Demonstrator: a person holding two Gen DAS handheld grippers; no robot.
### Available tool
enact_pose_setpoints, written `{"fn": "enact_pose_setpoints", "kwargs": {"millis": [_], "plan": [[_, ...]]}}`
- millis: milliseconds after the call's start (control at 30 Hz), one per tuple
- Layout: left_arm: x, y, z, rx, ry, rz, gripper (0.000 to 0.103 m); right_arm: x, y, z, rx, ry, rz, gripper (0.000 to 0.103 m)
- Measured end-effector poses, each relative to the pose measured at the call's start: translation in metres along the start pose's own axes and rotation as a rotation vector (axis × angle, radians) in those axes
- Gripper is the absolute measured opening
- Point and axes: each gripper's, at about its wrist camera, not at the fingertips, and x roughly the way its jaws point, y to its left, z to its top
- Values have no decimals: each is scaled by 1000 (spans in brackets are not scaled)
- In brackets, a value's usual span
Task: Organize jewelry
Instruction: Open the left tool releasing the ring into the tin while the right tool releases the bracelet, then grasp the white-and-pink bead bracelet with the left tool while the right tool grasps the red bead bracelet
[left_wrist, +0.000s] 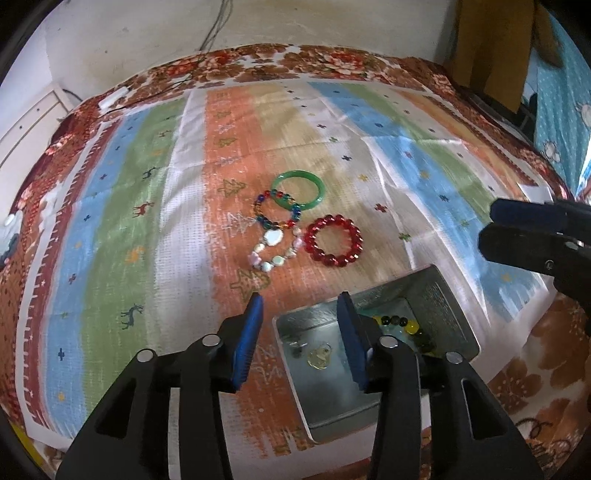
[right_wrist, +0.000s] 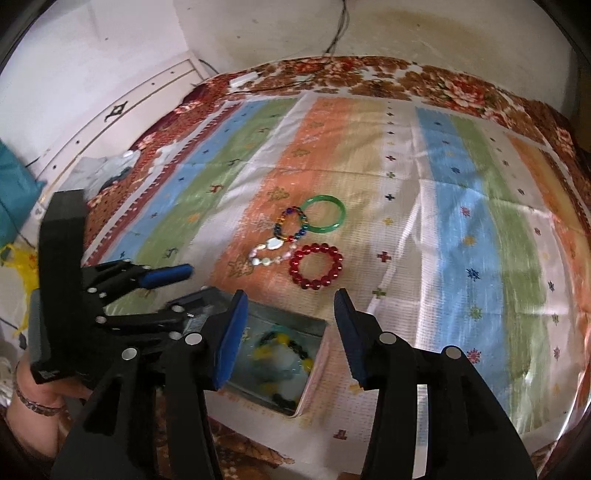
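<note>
Four bracelets lie together on the striped cloth: a green bangle (left_wrist: 298, 189) (right_wrist: 325, 214), a multicoloured bead bracelet (left_wrist: 258, 210) (right_wrist: 280, 225), a white and pink stone bracelet (left_wrist: 274, 237) (right_wrist: 274, 243) and a red bead bracelet (left_wrist: 309, 240) (right_wrist: 295, 266). Nearer me stands an open metal tin (left_wrist: 439, 295) (right_wrist: 317, 354) with a yellow and black bead bracelet (left_wrist: 410, 326) (right_wrist: 291, 350) inside. My left gripper (left_wrist: 299, 299) (right_wrist: 188, 291) is open over the tin's left corner, holding nothing. My right gripper (right_wrist: 290, 295) (left_wrist: 489, 227) is open above the tin's far right side, also holding nothing.
The cloth covers a floral bedspread (left_wrist: 332, 59) against a white wall. A white plug and cable (left_wrist: 114, 98) lie at the back left, cardboard (left_wrist: 491, 48) at the back right. A small round gold piece (left_wrist: 319, 358) sits in the tin. A person's hand (right_wrist: 37, 402) holds the left gripper.
</note>
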Motion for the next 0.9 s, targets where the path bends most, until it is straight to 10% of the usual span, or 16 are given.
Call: {"fn": "enact_pose_setpoints", "kwargs": {"millis": [900], "plan": [[50,43,38,-99,79,36,49,69,-23,23,1,137,-94,57]]}}
